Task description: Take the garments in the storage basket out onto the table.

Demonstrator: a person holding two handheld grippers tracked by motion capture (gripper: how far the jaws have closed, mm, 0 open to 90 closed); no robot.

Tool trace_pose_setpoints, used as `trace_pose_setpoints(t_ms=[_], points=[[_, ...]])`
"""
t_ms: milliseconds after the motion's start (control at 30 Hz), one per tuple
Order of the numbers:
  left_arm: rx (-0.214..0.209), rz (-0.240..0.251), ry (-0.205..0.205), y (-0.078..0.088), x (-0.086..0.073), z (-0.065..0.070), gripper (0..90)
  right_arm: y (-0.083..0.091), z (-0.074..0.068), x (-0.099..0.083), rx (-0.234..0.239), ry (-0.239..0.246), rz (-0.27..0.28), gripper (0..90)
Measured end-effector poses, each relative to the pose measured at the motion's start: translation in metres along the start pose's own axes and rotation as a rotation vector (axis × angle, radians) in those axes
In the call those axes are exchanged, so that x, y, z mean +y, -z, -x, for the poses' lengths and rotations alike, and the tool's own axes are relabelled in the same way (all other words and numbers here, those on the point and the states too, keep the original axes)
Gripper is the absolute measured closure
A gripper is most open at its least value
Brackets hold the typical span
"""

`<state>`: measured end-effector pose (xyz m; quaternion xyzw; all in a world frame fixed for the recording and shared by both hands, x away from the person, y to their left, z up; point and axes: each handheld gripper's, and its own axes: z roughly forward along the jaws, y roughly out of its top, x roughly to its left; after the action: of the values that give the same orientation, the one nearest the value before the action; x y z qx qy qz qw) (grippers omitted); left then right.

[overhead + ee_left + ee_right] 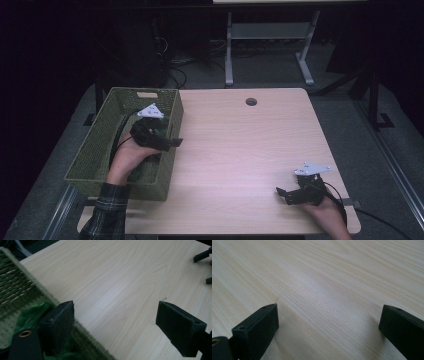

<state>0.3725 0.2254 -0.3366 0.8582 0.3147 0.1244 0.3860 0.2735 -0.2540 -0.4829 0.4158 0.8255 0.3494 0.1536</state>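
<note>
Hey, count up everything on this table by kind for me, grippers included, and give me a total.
Handheld grippers: 2, the left gripper and the right gripper
Woven green basket: 1
Green cloth item in the basket: 1
Total: 4

No readable text, label, brand, number or sign appears in any of the views. The grey three-cornered plate on the left gripper, at about 10 o'clock on the table, carries a few small dark marks, and so does the plate on the right gripper, at about 4 o'clock; all are too small and blurred to make out as letters or digits. The woven green basket at 9 o'clock has a pale patch on its far rim, which bears nothing legible. The wooden table is unmarked.
</note>
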Motion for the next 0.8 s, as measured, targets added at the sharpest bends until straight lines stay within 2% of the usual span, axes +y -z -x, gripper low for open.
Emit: trace_pose_setpoints(t_ms=[67,400,600,800], points=[[0.012,0.002,0.007,0.006,-0.004,-0.006,18.2,0.0,0.0,0.0,0.0,0.0,0.0,2.2],[0.073,-0.011,0.055,0.023,-0.021,-0.03,22.5,0.0,0.0,0.0,0.0,0.0,0.0,2.2],[0.113,-0.028,0.077,0.029,-0.031,-0.042,24.9,0.0,0.0,0.0,0.0,0.001,0.0,2.3],[0.134,-0.044,0.104,0.032,-0.041,-0.054,30.2,0.0,0.0,0.0,0.0,0.001,0.0,2.3]])
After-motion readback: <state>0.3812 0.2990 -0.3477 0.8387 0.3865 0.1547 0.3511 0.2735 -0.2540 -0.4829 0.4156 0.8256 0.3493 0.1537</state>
